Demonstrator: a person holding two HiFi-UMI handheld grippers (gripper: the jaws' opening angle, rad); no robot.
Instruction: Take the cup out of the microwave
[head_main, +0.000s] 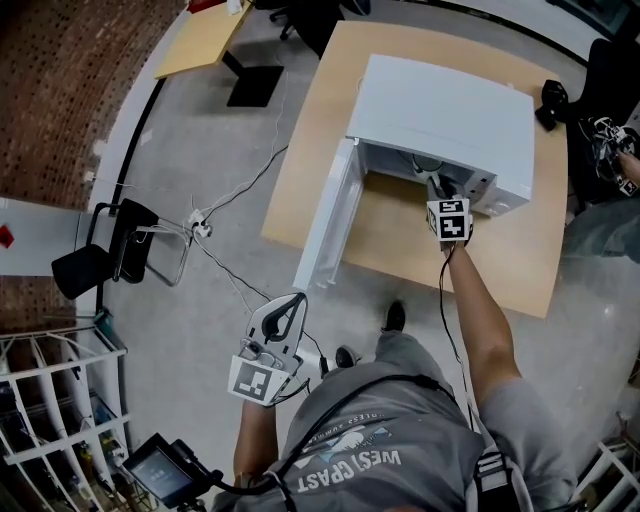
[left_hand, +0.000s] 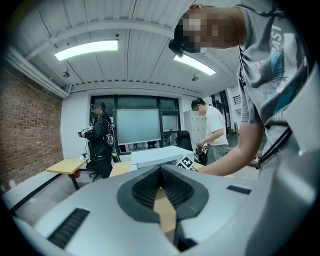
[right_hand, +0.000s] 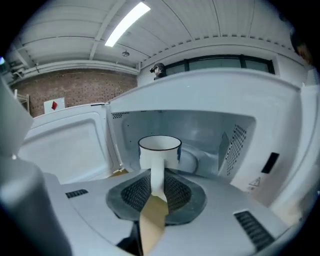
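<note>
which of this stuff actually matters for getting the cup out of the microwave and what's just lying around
Part of the job:
cup, inside the microwave
open microwave door
right gripper, jaws on the cup's handle

Just lying about:
left gripper, empty, away from the microwave
black chair
power strip and cables
side desk

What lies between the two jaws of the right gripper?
The white handle of the cup, which stands inside the open microwave; the right gripper view shows it.
</note>
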